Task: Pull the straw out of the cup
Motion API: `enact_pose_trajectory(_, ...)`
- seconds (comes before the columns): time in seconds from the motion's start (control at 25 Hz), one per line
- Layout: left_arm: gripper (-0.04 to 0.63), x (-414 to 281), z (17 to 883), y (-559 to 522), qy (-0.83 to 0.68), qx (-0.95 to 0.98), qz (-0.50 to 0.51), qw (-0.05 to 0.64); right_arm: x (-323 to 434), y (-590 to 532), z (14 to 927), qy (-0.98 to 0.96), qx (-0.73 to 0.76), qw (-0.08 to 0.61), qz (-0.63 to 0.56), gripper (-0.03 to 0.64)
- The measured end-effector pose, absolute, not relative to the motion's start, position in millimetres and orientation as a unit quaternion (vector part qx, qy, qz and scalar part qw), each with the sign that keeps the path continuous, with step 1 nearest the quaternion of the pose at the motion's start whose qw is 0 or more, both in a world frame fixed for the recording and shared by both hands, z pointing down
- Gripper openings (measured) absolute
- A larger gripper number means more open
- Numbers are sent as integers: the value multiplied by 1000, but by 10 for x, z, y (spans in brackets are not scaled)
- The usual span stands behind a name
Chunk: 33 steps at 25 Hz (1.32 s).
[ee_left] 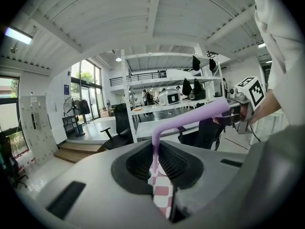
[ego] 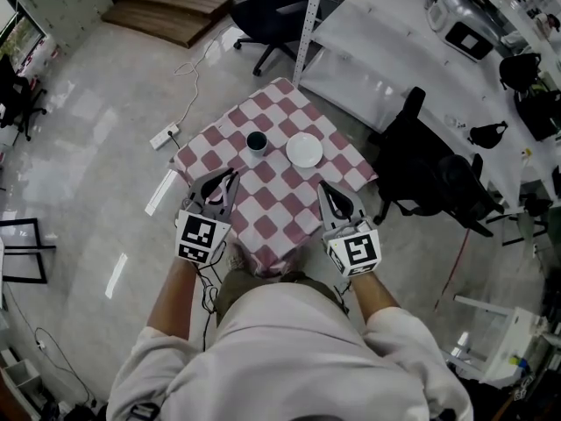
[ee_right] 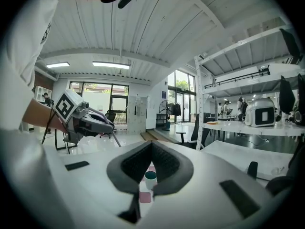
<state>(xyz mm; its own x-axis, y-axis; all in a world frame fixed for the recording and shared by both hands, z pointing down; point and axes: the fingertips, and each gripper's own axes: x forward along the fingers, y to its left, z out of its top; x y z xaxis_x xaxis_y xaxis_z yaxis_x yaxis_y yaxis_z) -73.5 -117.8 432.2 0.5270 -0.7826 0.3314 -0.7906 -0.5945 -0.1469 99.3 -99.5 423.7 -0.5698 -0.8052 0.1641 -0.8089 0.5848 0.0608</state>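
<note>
A: Report the work surface.

B: A small table (ego: 280, 210) under a red-and-white checked cloth, on a pale polished floor.

A: Left gripper (ego: 230, 181)?

B: It is positioned above the near left part of the table. Its jaws are nearly closed and clamp a purple bent straw (ee_left: 190, 119). The short leg of the straw runs between the pads. The long leg extends up and to the right in the left gripper view.

A: Right gripper (ego: 326, 189)?

B: It is above the near right part of the table. The jaw tips meet and nothing is held between them.

A: Items on the cloth?

B: A white plate (ego: 304, 151) on the far side, empty. A dark-rimmed cup (ego: 256, 142) stands upright just beside it, on its left.

A: Straw position relative to the cup?

B: The straw is fully out of the cup and well apart from it, carried in the left gripper.
</note>
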Motion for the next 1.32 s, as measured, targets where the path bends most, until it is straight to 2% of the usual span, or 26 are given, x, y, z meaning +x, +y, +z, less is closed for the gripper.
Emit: enact_pose_trajectory(1.32,37,-832,4097,-958,-459,873,167,13,888,-990,4240,-892,441,95,5,3)
